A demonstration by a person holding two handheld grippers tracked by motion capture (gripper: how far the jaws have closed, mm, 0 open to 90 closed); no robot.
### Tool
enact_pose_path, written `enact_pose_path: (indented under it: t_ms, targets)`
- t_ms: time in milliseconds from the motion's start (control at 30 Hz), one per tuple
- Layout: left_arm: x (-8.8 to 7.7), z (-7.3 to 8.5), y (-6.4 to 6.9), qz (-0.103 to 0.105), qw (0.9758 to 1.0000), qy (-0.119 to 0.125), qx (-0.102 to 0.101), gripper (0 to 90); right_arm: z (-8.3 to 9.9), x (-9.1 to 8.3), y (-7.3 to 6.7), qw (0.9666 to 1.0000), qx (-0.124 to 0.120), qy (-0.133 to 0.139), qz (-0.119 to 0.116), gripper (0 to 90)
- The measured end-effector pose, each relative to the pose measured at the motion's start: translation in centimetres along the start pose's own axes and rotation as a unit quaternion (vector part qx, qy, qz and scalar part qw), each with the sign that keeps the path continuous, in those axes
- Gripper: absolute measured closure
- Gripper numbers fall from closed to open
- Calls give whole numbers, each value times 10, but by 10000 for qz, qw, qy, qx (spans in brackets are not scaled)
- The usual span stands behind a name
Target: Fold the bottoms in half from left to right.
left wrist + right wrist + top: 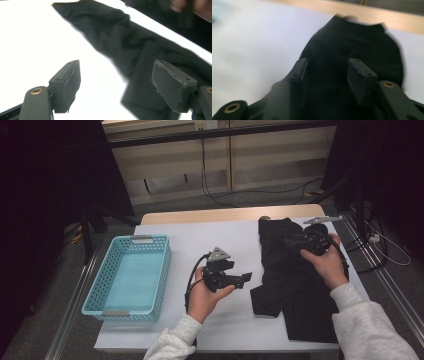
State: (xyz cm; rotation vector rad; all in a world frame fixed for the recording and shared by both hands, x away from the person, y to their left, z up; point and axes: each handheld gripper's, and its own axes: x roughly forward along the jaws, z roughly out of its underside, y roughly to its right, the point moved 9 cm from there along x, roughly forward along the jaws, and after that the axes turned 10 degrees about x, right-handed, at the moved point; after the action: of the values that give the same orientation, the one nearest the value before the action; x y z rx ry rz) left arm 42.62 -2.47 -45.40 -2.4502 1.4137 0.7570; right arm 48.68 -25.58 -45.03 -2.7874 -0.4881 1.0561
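Looking down, high view adds blue basket [131, 277]; both gripper views show spread, empty jaws over black cloth [295, 280].

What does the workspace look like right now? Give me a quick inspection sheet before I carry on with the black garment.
Surface: table under a white cover, wooden edge bare at the far side.
Job's things: black garment lies crumpled on the right half, partly folded; turquoise basket at the left, nothing seen inside.
Clutter: nothing seen.
Grippers: left tool open, nothing between the pads, aimed at the garment's near edge; right tool open above the garment's far end, pads not pressing cloth.
Cables: black cable loops from the left tool; more cables on the floor behind the table.
Surroundings: dark stands either side, pale wall panels behind.
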Motion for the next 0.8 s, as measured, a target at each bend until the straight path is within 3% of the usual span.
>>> enact_pose_path:
  t_ms: [133,233,300,367,467,567,667,700,800]
  targets:
    - [-7,16,-19,-260,9995,-156,61,192,26,-3,-17,9994,-304,-129,-94,446]
    - [-11,26,-28,-362,9992,-184,40,180,42,-8,-22,9994,-313,-79,-139,429]
    - [-13,33,-36,-464,9985,-294,22,176,50,-12,-21,9996,-186,-6,-210,425]
    - [-16,36,-42,-542,9982,-240,-14,162,58,-16,-20,9996,-110,-31,-250,415]
    - [-20,42,-48,-633,9973,-352,101,152,63,-23,-15,9997,-146,-19,-191,409]
    - [-22,49,-50,-685,9967,-433,53,150,70,-30,-12,9995,-268,-58,-136,420]
    - [-23,52,-52,-701,9965,-458,45,147,78,-34,-12,9995,-231,-104,-185,430]
    - [-23,54,-53,-689,9962,-515,152,145,80,-35,-11,9996,-228,-110,-159,432]
    - [-22,56,-54,-687,9961,-552,95,139,85,-36,-11,9995,-142,-165,-235,441]
